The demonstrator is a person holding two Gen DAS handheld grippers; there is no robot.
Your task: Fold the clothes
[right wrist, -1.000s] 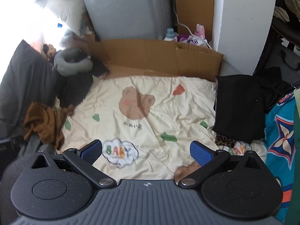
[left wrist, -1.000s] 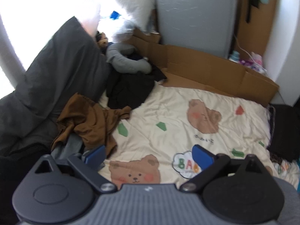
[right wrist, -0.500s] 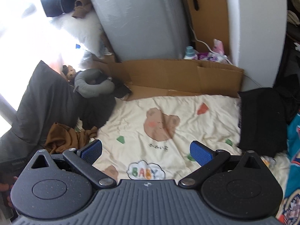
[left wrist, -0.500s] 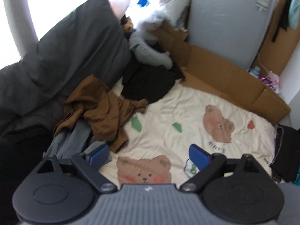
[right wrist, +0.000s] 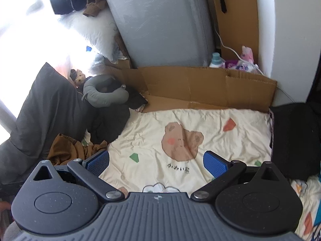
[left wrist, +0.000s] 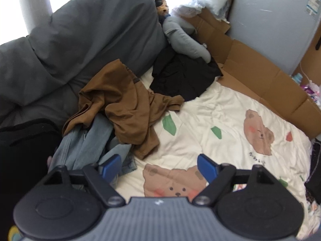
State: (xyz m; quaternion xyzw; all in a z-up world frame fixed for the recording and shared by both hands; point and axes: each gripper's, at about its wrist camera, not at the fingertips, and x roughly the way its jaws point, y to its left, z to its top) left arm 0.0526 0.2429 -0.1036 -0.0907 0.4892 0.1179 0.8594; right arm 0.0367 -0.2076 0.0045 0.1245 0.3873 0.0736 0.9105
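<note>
A crumpled brown garment (left wrist: 128, 108) lies at the left edge of the cream bear-print quilt (left wrist: 220, 120), partly over blue jeans (left wrist: 86, 146). A black garment (left wrist: 184, 78) lies behind it. My left gripper (left wrist: 159, 168) is open and empty, held above the quilt with its left finger over the jeans. In the right wrist view the brown garment (right wrist: 66, 150) shows at the left, by my left fingertip. My right gripper (right wrist: 156, 163) is open and empty above the quilt (right wrist: 200, 124). A folded black garment (right wrist: 293, 140) lies at the right.
A dark grey pillow (left wrist: 80, 40) and a grey neck pillow (left wrist: 184, 38) lie along the left. Flattened cardboard (right wrist: 200, 88) lines the far edge before a grey cabinet (right wrist: 164, 20). Bottles and packets (right wrist: 230, 62) stand behind the cardboard.
Both grippers have swung left and moved toward the pile of clothes; the brown garment and jeans now sit closer and larger in the left wrist view. Both stay open.
</note>
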